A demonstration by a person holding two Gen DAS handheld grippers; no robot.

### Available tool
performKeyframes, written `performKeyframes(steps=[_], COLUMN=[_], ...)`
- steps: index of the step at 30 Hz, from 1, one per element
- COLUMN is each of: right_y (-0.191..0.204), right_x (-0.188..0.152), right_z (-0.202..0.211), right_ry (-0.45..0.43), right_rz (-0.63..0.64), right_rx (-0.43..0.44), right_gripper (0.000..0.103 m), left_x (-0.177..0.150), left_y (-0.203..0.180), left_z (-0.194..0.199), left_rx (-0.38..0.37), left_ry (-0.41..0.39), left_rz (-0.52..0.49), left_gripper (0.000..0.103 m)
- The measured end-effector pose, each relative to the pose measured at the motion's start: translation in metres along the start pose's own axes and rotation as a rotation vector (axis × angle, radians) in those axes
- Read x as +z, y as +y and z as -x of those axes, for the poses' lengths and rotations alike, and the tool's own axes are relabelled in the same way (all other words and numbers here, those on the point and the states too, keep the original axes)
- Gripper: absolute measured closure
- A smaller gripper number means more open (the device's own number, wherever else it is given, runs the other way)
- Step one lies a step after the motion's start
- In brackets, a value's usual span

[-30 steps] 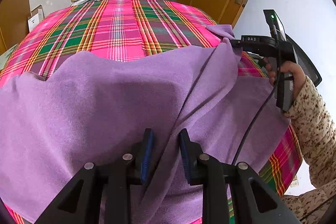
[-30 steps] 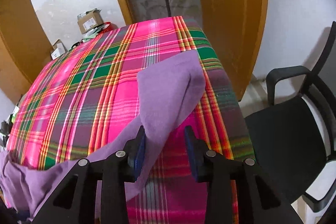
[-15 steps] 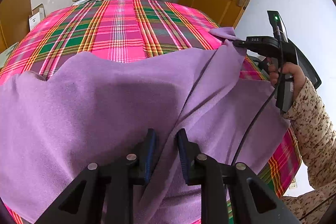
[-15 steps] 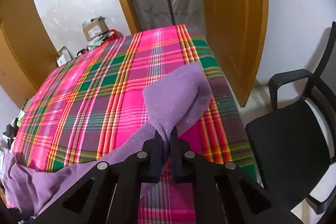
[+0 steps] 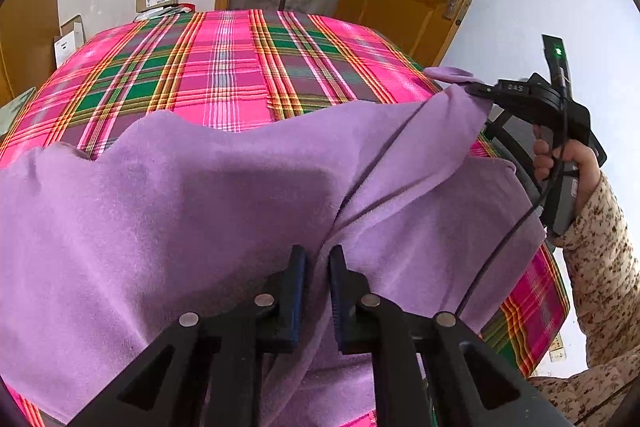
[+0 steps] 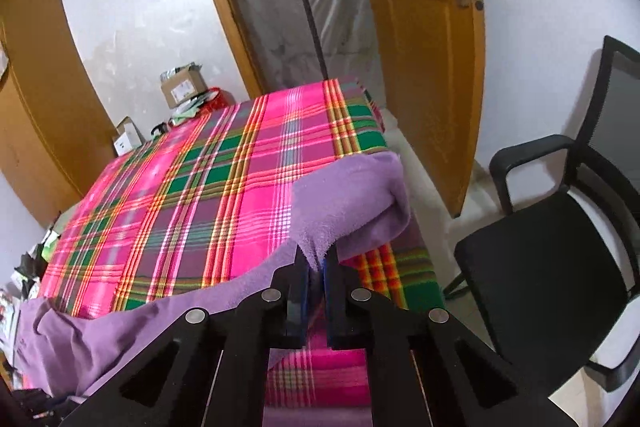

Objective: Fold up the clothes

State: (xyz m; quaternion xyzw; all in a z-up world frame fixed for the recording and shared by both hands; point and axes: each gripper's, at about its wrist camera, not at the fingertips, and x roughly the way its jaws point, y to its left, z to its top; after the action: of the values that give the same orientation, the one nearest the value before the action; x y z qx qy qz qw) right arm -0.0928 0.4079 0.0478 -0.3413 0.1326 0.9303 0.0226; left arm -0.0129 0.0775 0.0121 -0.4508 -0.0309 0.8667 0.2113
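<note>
Purple fleece, a single soft garment (image 5: 168, 211), lies spread over the near part of the surface (image 5: 224, 67), and we hold it at two places: our left gripper (image 5: 316, 267) has its jaws narrowed around a raised ridge of the cloth near the middle of the near edge, and our right gripper (image 6: 316, 267) has its jaws closed tight on a corner flap at the surface's right side, lifted and curling over itself. We judge the fold to be in progress, not settled: the cloth is bunched and rippled, no crisp crease or stacked layer shows, and the lifted corner would have to be carried across and laid flat. A pink, green and orange plaid cloth covers the surface. Around us are an orange wooden door (image 6: 420, 39), a plastic-sheeted doorway, cardboard boxes (image 6: 182, 89) against the white wall, and a black office chair (image 6: 552, 259) to the right.
</note>
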Motion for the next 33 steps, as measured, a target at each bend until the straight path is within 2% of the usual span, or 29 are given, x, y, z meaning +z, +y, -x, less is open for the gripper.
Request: performKeyframes(steps=[4, 7, 17, 21, 23, 28, 33], right_y=[-0.008, -0.013, -0.024, -0.028, -0.030, -0.036, -0.039], right_x=[-0.007, -0.012, -0.032, -0.041, -0.044, -0.050, -0.052], right_z=[0.022, 0.038, 0.072, 0.078, 0.079, 0.083, 0.087], right_ry=[-0.031, -0.058, -0.090, -0.090, -0.089, -0.086, -0.091], right_rz=[-0.014, -0.025, -0.056, -0.069, -0.077, -0.098, -0.108], right_rx=[-0.003, -0.012, -0.021, -0.022, -0.021, -0.018, -0.013], right_gripper=[0.097, 0.097, 0.097, 0.097, 0.097, 0.097, 0.097], left_x=[-0.001, -0.003, -0.012, -0.015, -0.016, -0.020, -0.023], left_y=[-0.002, -0.004, -0.009, -0.011, -0.012, -0.015, -0.020], left_z=[0.007, 0.013, 0.020, 0.014, 0.011, 0.002, 0.001], left_rx=[-0.007, -0.015, -0.009, 0.034, 0.058, 0.119, 0.133], left_ry=[-0.015, -0.026, -0.043, -0.032, -0.024, -0.007, -0.020], left_rz=[-0.006, -0.013, -0.034, -0.066, -0.084, -0.135, -0.186], left_gripper=[0.093, 0.099, 0.099, 0.091, 0.079, 0.079, 0.081])
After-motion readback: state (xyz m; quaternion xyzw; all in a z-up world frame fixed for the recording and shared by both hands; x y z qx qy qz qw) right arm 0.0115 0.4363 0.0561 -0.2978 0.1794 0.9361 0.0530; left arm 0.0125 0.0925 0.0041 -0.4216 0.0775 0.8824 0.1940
